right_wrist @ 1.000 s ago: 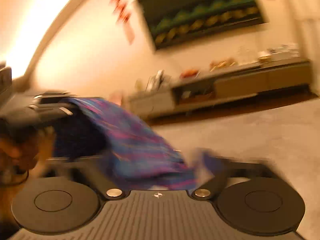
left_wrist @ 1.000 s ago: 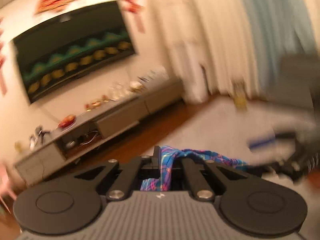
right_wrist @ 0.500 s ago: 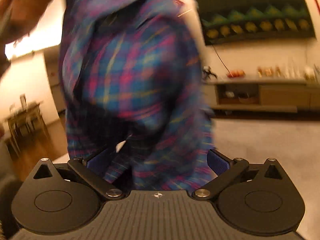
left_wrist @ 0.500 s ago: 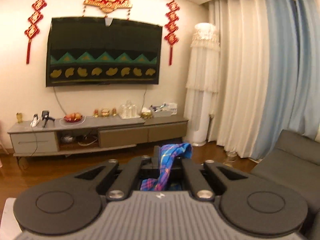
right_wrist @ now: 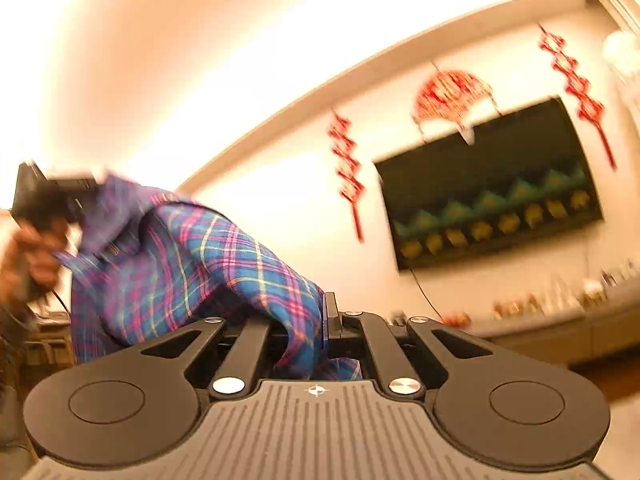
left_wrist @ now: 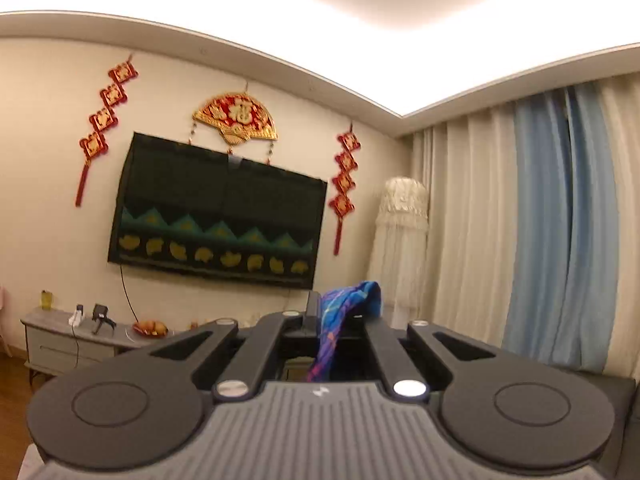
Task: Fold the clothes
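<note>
A blue, pink and yellow plaid shirt [right_wrist: 224,264] hangs in the air between both grippers. My right gripper [right_wrist: 326,314] points slightly upward, and its jaws are closing tight on a fold of the shirt. The cloth runs up and left to my left gripper [right_wrist: 48,196], held in a person's hand [right_wrist: 28,256]. In the left wrist view my left gripper [left_wrist: 322,312] is level and shut on a bunched edge of the shirt [left_wrist: 352,300], which droops between the fingers. The lower part of the shirt is hidden.
A wall TV [left_wrist: 216,220] hangs under red ornaments, above a low grey cabinet [left_wrist: 60,340] with small items. Cream and blue curtains [left_wrist: 540,220] and a lace-covered tall unit [left_wrist: 402,232] stand at the right. A grey sofa edge [left_wrist: 628,408] is low right.
Both grippers have risen, and the views now tilt toward wall and ceiling. The right jaws, wide before with the shirt loose over them, are now shut on it. The left keeps its grip.
</note>
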